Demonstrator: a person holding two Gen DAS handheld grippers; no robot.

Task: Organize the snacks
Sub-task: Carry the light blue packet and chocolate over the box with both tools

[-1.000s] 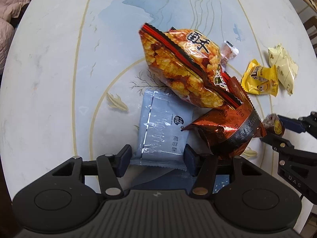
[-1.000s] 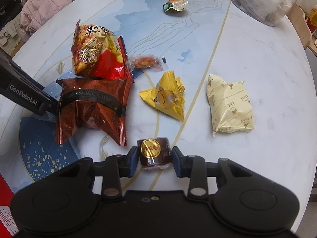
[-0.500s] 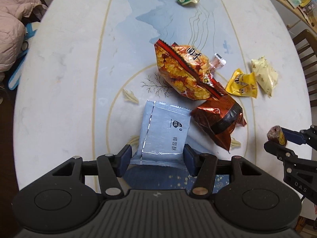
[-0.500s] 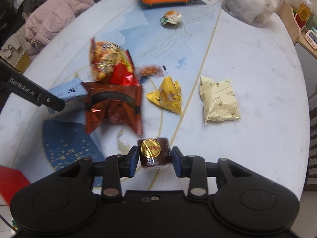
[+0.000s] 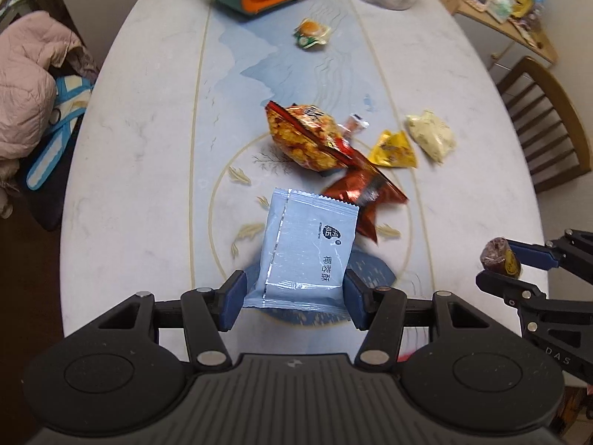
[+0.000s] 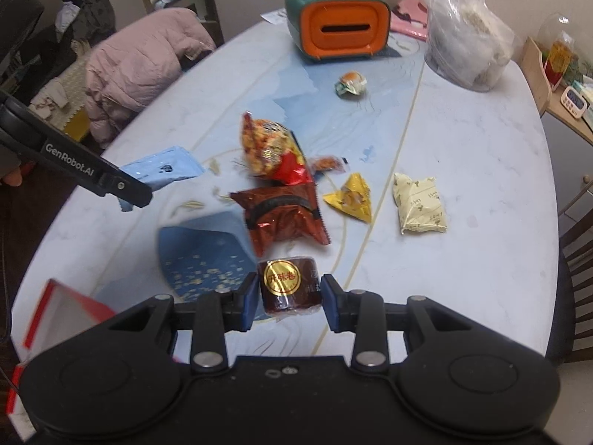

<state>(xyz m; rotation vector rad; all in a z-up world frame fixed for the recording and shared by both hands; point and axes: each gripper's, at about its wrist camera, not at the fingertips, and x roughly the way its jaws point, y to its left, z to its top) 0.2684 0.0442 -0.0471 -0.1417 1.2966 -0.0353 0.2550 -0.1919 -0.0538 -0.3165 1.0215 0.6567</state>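
My left gripper [image 5: 294, 298] is shut on a pale blue snack packet [image 5: 307, 252] and holds it above the table; the packet also shows in the right wrist view [image 6: 163, 172]. My right gripper [image 6: 289, 298] is shut on a small brown roll with a gold sticker [image 6: 289, 283], also seen in the left wrist view [image 5: 498, 254]. On the table lie an orange-red crisp bag [image 6: 268, 148], a brown foil bag [image 6: 283, 215], a yellow triangular packet [image 6: 352, 198], a cream packet [image 6: 420, 204], a small clear-wrapped snack [image 6: 328, 163] and a burger-print candy [image 6: 350, 83].
A red-and-white box [image 6: 55, 315] sits at the table's near left edge. An orange and green container [image 6: 339, 31] and a full clear plastic bag [image 6: 467, 44] stand at the far end. A pink jacket [image 6: 141, 66] lies on the left, wooden chairs [image 5: 545, 118] on the right.
Both grippers have risen and pulled back from the snack pile, each carrying its item. The blue packet has come out from under the bags.
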